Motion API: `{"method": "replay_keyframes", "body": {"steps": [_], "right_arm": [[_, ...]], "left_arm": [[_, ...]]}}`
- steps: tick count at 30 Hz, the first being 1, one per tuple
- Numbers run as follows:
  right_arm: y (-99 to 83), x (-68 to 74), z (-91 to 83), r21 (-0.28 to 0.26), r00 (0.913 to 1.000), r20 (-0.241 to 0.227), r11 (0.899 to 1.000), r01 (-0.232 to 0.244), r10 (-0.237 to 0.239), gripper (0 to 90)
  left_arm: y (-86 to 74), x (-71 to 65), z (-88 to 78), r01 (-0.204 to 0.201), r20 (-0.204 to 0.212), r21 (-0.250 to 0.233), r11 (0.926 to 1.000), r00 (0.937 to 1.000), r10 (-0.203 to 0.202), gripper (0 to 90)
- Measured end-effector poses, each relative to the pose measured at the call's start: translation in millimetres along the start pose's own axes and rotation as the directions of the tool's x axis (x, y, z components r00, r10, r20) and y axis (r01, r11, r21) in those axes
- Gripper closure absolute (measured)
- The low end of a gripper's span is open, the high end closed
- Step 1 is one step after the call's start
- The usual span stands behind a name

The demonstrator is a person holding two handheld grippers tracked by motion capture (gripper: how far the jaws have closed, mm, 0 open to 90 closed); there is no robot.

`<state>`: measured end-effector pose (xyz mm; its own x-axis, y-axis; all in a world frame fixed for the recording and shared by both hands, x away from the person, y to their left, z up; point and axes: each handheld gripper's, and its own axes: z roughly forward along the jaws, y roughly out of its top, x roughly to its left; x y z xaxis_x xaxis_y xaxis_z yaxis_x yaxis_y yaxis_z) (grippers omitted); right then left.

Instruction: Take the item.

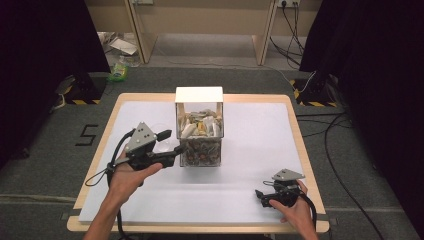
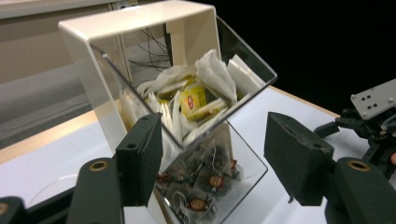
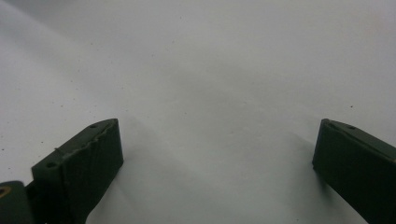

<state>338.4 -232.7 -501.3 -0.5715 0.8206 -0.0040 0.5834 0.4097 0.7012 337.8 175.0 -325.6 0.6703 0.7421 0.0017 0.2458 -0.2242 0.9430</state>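
A clear box with a white top (image 1: 199, 127) stands mid-table. Its upper tier holds white and yellow tea sachets (image 2: 196, 95), and its lower tier holds dark tea bags with red tags (image 2: 205, 182). My left gripper (image 1: 171, 141) is open just left of the box and points at it. In the left gripper view the box (image 2: 140, 28) sits tilted and close ahead, and the left gripper (image 2: 215, 144) holds nothing between its jaws. My right gripper (image 1: 259, 196) rests low near the table's front right, open. In the right gripper view the right gripper (image 3: 217, 144) has bare white tabletop between its spread jaws.
The white tabletop (image 1: 250, 150) has a wooden rim. A faint clear round thing (image 1: 157, 132) lies by the left gripper; I cannot tell what it is. Black curtains, cables and a desk stand beyond the table. The right gripper (image 2: 373, 116) appears far off in the left gripper view.
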Motion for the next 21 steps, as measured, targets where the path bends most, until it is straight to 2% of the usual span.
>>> {"method": "replay_keyframes", "body": {"steps": [8, 12, 21], "right_arm": [[-0.1, -0.1, 0.1, -0.001, 1.0000, 0.000, 1.000, 0.002, -0.002, 2.2], [0.0, -0.1, 0.1, 0.000, 1.0000, 0.000, 1.000, 0.001, -0.001, 2.2], [0.0, -0.1, 0.0, 0.001, 1.0000, 0.000, 1.000, 0.001, -0.001, 2.2]], "left_arm": [[19.3, -2.0, 18.5, -0.012, 0.014, 0.005, 0.9999, 0.9998, 0.012, 43.9], [29.1, -3.0, 30.1, -0.025, 0.007, 0.019, 0.9995, 0.9997, 0.025, 48.5], [41.2, -1.9, 54.3, -0.015, -0.015, 0.053, 0.9985, 0.9998, 0.016, 53.8]]}}
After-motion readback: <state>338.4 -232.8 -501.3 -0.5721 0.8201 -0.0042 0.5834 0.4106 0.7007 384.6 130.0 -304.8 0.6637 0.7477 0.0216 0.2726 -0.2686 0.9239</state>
